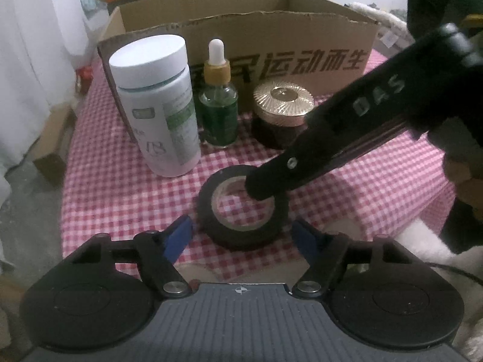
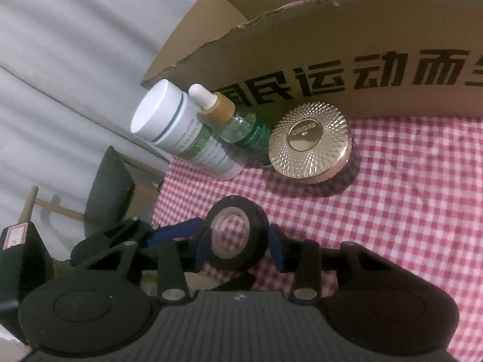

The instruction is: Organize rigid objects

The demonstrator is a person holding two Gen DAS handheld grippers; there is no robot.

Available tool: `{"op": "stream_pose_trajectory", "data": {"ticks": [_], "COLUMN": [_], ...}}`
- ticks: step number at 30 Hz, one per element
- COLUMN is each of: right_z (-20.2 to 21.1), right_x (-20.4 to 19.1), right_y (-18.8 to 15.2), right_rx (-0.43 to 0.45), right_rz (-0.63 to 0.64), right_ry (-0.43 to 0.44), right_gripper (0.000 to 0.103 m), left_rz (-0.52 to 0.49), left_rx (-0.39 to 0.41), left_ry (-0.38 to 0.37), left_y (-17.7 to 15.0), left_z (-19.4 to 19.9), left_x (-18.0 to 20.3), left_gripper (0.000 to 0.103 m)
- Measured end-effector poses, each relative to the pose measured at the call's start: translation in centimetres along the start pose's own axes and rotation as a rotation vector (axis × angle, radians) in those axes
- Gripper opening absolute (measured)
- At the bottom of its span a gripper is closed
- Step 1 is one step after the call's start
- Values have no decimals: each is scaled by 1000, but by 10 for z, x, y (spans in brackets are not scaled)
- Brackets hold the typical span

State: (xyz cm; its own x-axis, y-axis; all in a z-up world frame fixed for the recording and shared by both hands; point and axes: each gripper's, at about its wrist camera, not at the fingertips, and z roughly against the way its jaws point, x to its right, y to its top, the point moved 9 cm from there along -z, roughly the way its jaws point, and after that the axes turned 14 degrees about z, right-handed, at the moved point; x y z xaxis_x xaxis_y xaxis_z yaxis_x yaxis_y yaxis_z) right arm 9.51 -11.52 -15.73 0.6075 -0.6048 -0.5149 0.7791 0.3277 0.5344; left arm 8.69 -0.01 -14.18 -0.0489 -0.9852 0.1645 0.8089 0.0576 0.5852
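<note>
A black tape roll (image 1: pixel 211 211) lies flat on the red-checked cloth (image 1: pixel 120 196). My left gripper (image 1: pixel 241 235) is open, with a blue finger just off each side of the roll's near edge. My right gripper (image 1: pixel 261 190) reaches in from the right, its tip over the roll's hole and far rim. In the right wrist view the tape roll (image 2: pixel 259 226) shows between the narrow-set fingers of my right gripper (image 2: pixel 240 247), seemingly beyond the tips, with no pad pressing on it. The left gripper's blue finger (image 2: pixel 178 232) is beside it.
Behind the tape stand a white bottle (image 1: pixel 160 111), a green dropper bottle (image 1: pixel 219 105) and a gold-lidded jar (image 1: pixel 282 111), all against an open cardboard box (image 1: pixel 271 45). The cloth's near edge lies just under my left gripper. A small carton (image 1: pixel 51 150) sits off the table's left side.
</note>
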Motion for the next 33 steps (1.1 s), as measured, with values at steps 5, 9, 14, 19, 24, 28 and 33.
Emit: {"op": "stream_pose_trajectory", "data": {"ticks": [5,9,14,19,24,28,33], "right_z": [-3,1,14,36,53,59,61], "right_x": [1,7,24,39,51,57,54], "right_y": [-1,-3,-10,-23,-32,-33,-31], "right_rx": [-12,-3,22,59,98,104,86], "right_rz": [-2,-20,-57,-95,-106,-68,31], "right_ry": [6,3,-25,-72,-123,-183,-248], "right_gripper": [39,39,40,40,40,39,33], "left_rz": [-21,-25,-76,-141,-199,-226,-212], "left_rx": [2,-7,-21,-29,-34,-35,-39], "left_ry": [-4,-32,-83,-123,-147,-139,-144], "left_y": [4,10,12,17,18,17,19], "left_z": [-1,-3,-10,-18,-23,-24,-24], "left_x": [4,16,45,75,97,102,102], "left_gripper": [68,67,66,66,66,65,64]}}
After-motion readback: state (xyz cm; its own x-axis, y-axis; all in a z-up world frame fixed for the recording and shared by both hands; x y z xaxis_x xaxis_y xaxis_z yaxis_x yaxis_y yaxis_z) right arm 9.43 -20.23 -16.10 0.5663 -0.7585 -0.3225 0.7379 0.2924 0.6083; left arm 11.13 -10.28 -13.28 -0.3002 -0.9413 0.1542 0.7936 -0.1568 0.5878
